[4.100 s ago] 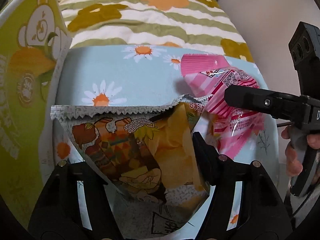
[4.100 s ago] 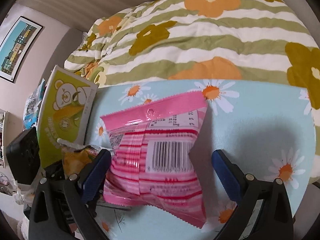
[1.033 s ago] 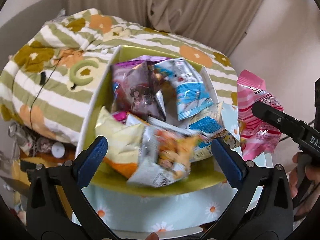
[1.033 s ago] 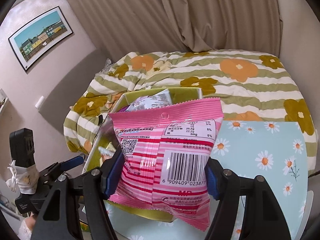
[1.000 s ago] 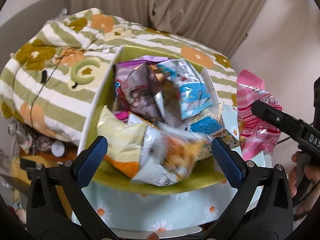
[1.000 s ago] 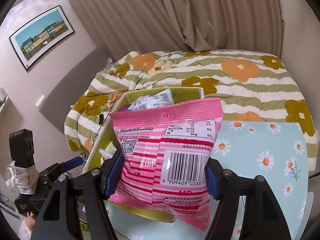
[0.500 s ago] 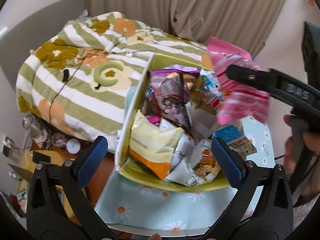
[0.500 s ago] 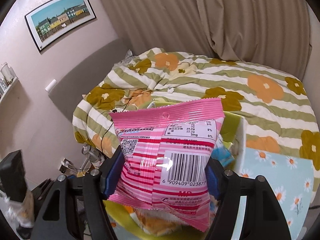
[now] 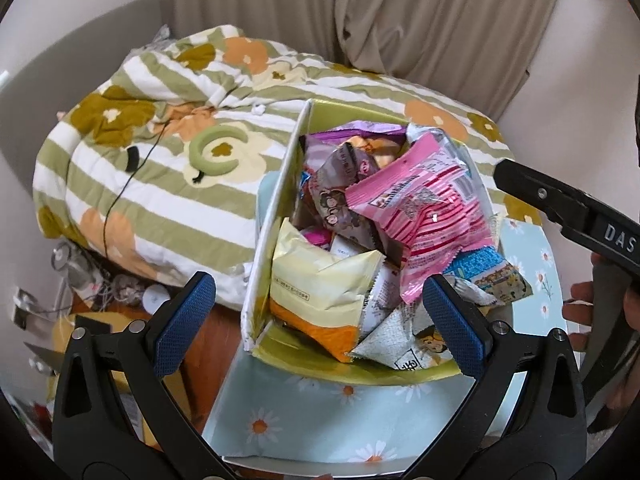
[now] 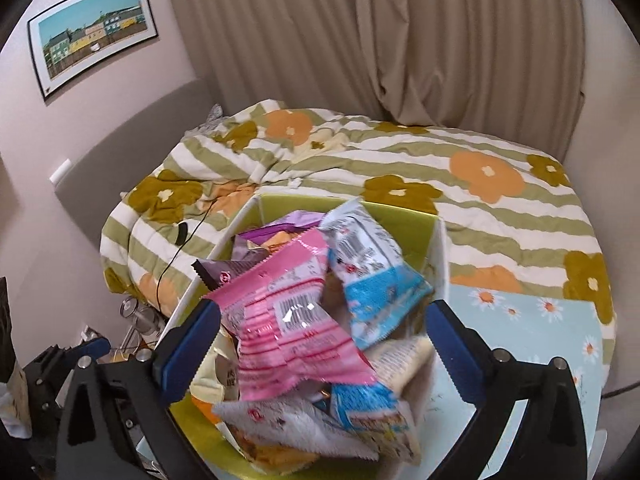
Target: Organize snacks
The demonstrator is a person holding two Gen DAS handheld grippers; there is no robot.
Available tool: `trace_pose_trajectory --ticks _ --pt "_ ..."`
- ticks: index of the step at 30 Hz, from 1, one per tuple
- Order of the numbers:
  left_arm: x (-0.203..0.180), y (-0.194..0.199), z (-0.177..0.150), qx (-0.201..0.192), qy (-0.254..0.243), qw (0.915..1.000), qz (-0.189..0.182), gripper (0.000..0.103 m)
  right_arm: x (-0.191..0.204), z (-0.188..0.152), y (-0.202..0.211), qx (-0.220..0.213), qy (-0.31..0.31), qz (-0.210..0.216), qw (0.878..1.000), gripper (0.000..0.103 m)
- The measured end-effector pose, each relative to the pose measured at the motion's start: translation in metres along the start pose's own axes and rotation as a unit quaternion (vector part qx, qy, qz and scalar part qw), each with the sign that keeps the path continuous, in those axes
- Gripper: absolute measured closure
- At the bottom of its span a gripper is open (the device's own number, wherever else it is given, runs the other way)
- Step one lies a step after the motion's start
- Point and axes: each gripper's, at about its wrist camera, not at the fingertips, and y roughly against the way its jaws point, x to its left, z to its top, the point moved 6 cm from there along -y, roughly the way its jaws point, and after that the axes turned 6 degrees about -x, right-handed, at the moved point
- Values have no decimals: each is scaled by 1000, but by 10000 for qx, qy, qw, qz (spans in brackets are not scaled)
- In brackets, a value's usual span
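Observation:
A green and white box (image 9: 276, 216) full of snack packets stands on the daisy-print table (image 9: 320, 412). The pink striped packet (image 9: 424, 208) lies loose on top of the pile; in the right wrist view it (image 10: 288, 320) rests between the spread fingers, untouched. A yellow and orange packet (image 9: 320, 292) and a blue packet (image 10: 372, 280) lie beside it. My left gripper (image 9: 316, 320) is open and empty above the box's near end. My right gripper (image 10: 324, 344) is open above the box; one of its fingers (image 9: 560, 208) shows at the right.
A bed with a green striped floral quilt (image 10: 400, 160) lies behind the table. Clutter and cables sit on the floor at the left (image 9: 80, 280). Beige curtains (image 10: 400, 40) hang behind. The table top (image 10: 540, 320) extends to the right of the box.
My right gripper has opened and let go of the pink packet, which now lies on the pile in the box. Earlier the left gripper released the chips packet into the box.

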Motion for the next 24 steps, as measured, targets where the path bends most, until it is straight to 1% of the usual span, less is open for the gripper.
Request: trace_pose_trajectory --ticks 2,6,12,15,18,21,24 --pt "-4 8 0 -74 -79 9999 5 0 -4 -1 11 -63 -51 -66 9999 1" --pt "-17 34 -1 -259 -167 9995 -4 0 -11 -2 49 -328 -49 -222 9992 1" --pt "-45 85 -6 -676 -337 9971 -18 0 -26 -10 119 -749 -46 -523 9958 1" --pt "-60 113 -10 -937 -398 9948 14 0 -37 -21 155 -920 -53 -772 9927 1" --pt "-74 138 -18 -1152 -523 9919 104 0 -52 -39 187 -942 -84 -1065 9898 1" --pt "-88 159 -28 -1337 -676 9887 88 0 -66 -57 209 -947 -148 -1345 9863 1" --pt "-102 173 -40 -1434 -761 9867 40 0 -76 -74 227 -945 -257 -1502 9838 1"
